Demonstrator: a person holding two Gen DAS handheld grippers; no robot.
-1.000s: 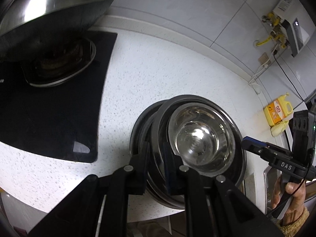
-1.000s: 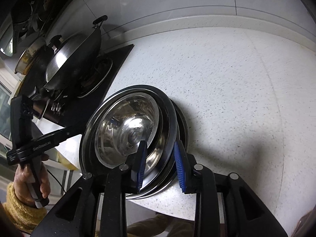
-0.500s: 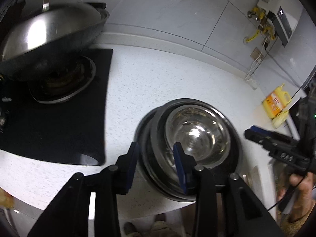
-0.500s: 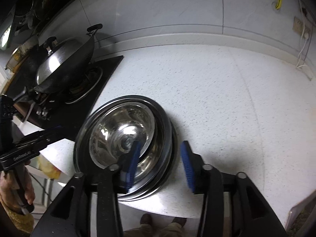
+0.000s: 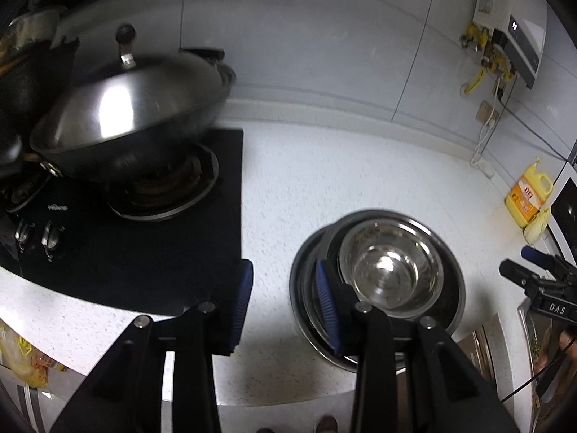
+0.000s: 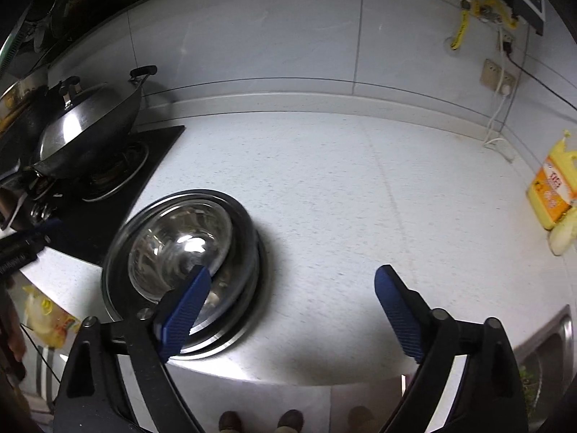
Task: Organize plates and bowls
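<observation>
A steel bowl [image 5: 393, 274] sits in a stack of steel plates [image 5: 304, 288] near the front edge of the white counter [image 5: 324, 187]. My left gripper [image 5: 283, 281] hovers open just left of the stack, with only counter between its blue pads. Its right finger overlaps the stack's left rim in the view. In the right wrist view the bowl [image 6: 176, 241] and plates [image 6: 249, 238] lie at lower left. My right gripper [image 6: 292, 288] is to their right, its jaws opening wide over bare counter. Its left pad [image 6: 191, 299] hangs above the stack's near rim.
A lidded wok [image 5: 133, 115] stands on the black gas hob [image 5: 126, 259] at the left. At the far right are a yellow detergent bottle [image 6: 551, 187] and a steel sink [image 6: 548, 342]. A cable runs down the tiled wall from a socket [image 6: 497, 75].
Both grippers were shut on the stack's rim, one on each side. Both have let go, opened, and pulled back and up. The stack has stayed on the counter.
</observation>
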